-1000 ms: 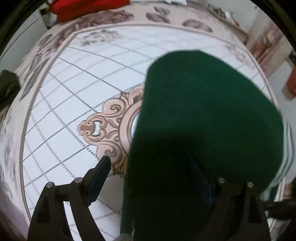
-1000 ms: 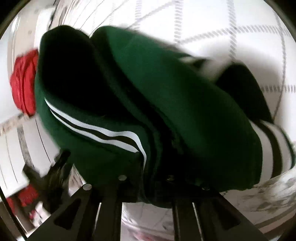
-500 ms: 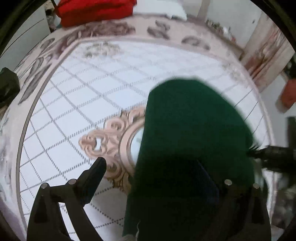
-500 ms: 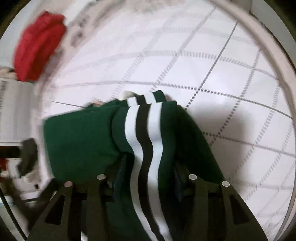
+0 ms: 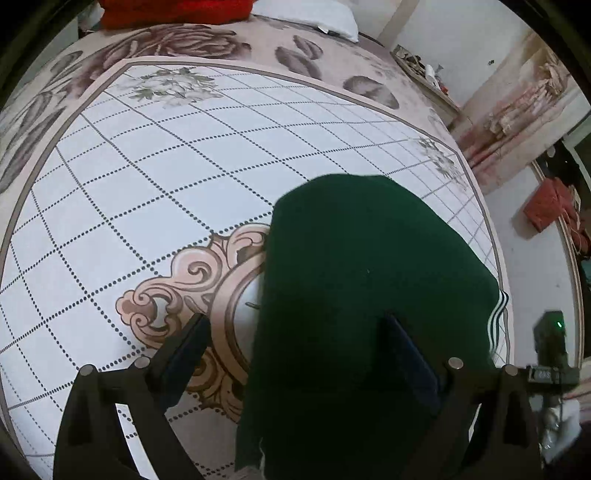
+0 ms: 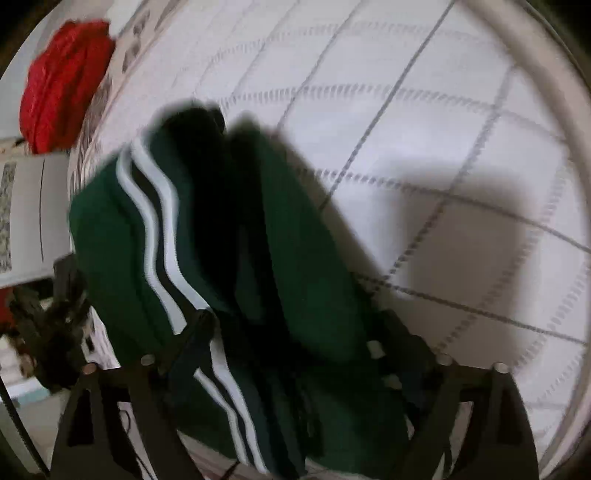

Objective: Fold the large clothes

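- the rug (image 5: 155, 192) fills most of the left wrist view: pale, crossed by a dotted grid, with a pink scroll medallion (image 5: 173, 295) near the middle and a border of dark flowers.
- the green garment (image 5: 362, 302) lies bunched on the rug over the medallion's right part, its white stripes (image 5: 496, 317) showing at its right edge.
- in the right wrist view the green garment (image 6: 280, 258) is a blurred, folded bundle with two white stripes (image 6: 155, 229) running down its left side, casting a shadow on the grid.
- a red cloth pile (image 6: 62, 85) sits at the rug's far edge, well apart from the garment; in the left view it shows at the top (image 5: 173, 9), beside a white pillow (image 5: 314, 16).
- the left gripper (image 5: 295, 350) stands released and wide: the left finger is over bare rug, the right finger against the garment's top.
- the right gripper (image 6: 295, 354) has its fingers set either side of the bundle, with cloth between them; whether it is clenched on the cloth i cannot tell.
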